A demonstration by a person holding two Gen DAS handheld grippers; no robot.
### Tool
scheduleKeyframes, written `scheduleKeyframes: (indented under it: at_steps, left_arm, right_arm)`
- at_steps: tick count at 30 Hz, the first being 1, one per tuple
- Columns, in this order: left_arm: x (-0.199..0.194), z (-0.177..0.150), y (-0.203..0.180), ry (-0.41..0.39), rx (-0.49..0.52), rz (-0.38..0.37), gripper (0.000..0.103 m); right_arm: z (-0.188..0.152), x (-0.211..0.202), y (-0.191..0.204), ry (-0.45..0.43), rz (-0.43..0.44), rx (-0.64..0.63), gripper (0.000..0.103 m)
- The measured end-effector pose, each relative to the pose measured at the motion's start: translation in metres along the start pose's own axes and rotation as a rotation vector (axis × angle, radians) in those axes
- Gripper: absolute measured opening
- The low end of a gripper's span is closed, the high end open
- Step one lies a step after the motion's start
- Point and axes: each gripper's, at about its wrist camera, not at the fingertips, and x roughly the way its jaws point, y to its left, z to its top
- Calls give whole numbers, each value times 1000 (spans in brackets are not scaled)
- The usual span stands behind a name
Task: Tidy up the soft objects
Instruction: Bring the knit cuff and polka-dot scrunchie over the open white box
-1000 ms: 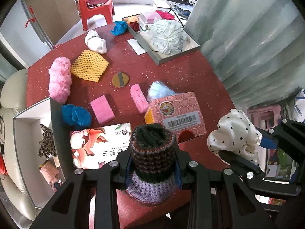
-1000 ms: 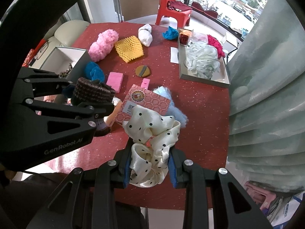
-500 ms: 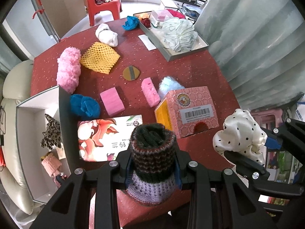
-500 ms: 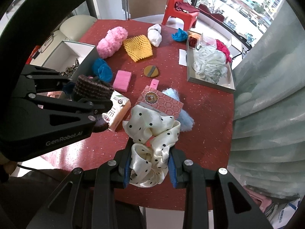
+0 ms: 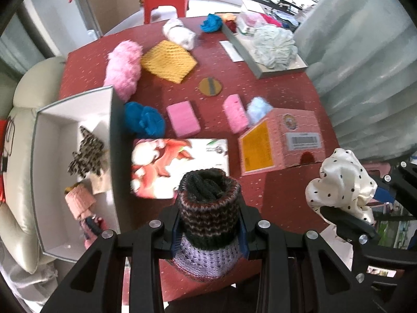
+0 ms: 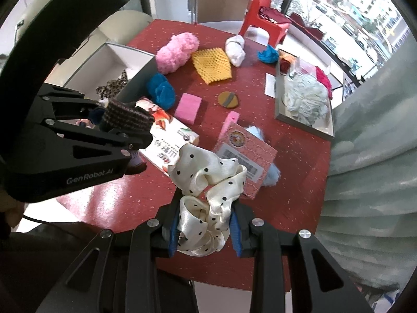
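Knitted wool fills your left gripper (image 5: 209, 230): its two jaws are pressed against a striped knitted roll (image 5: 208, 214), dark at the top and lilac at the bottom, and they hold it above the near edge of the red table (image 5: 284, 91). At the far left you see the white box (image 5: 49, 172), open, standing against the left side of the table. Inside it lie a leopard-print scrunchie (image 5: 87, 154) and, nearer to you, a small pink knitted piece (image 5: 79, 200).

Just right of the box wall a blue scrunchie (image 5: 143, 118) lies on the table, and behind it a fluffy pink roll (image 5: 123, 69). A flat floral packet (image 5: 179, 165) lies directly in front of the knitted roll. Further back you find a yellow knitted cloth (image 5: 169, 60) and a white bundle (image 5: 179, 34). In the middle are a pink sponge (image 5: 182, 120), a second narrower pink sponge (image 5: 235, 113) and a small round brown pad (image 5: 210, 86).

To the right of the packet stands a pink carton (image 5: 284, 140), with a pale blue puff (image 5: 259, 107) touching its far side. At the back right a shallow tray (image 5: 263, 71) holds a pale green mesh puff (image 5: 276, 45).

Your right gripper (image 6: 204, 230) is clamped on a cream scrunchie with black dots (image 6: 208, 193), which it holds over the near right part of the table, in front of the pink carton.
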Motion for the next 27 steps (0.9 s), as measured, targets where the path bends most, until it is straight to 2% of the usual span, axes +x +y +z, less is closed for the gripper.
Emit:
scheduleKeyframes:
  at_steps: [14, 27]
  left_arm:
    - [-9, -35, 61, 1, -124, 45, 35]
    - [-26, -62, 121, -33, -240, 167, 35]
  right_arm:
    - [23, 4, 51, 1, 61, -121, 34]
    - [55, 14, 98, -14, 200, -188, 34]
